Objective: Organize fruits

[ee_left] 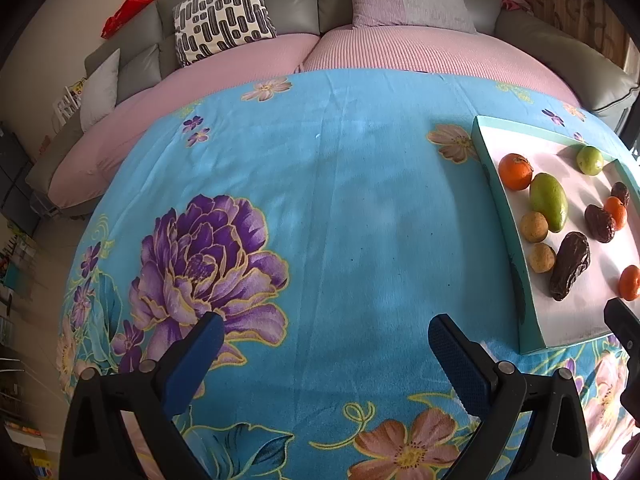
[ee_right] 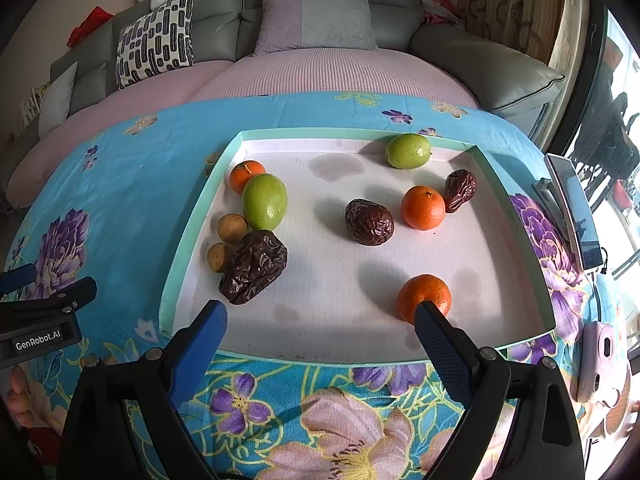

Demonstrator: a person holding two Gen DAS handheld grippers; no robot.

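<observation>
A shallow teal-rimmed tray (ee_right: 192, 216) with a white floor lies on the flowered blue cloth. In it are three oranges (ee_right: 423, 207), two green fruits (ee_right: 265, 201), three wrinkled brown dates (ee_right: 253, 267) and two small tan round fruits (ee_right: 232, 228). My right gripper (ee_right: 320, 322) is open over the tray's near edge, with nothing between its fingers; its right fingertip overlaps the nearest orange (ee_right: 424, 294). My left gripper (ee_left: 326, 334) is open above bare cloth, left of the tray (ee_left: 516, 264), holding nothing.
A phone (ee_right: 576, 210) leans at the table's right edge, with a pale pink device (ee_right: 598, 360) nearer. A grey sofa with pink covers and cushions (ee_right: 320, 20) runs behind the table. The cloth (ee_left: 340, 200) left of the tray carries no objects.
</observation>
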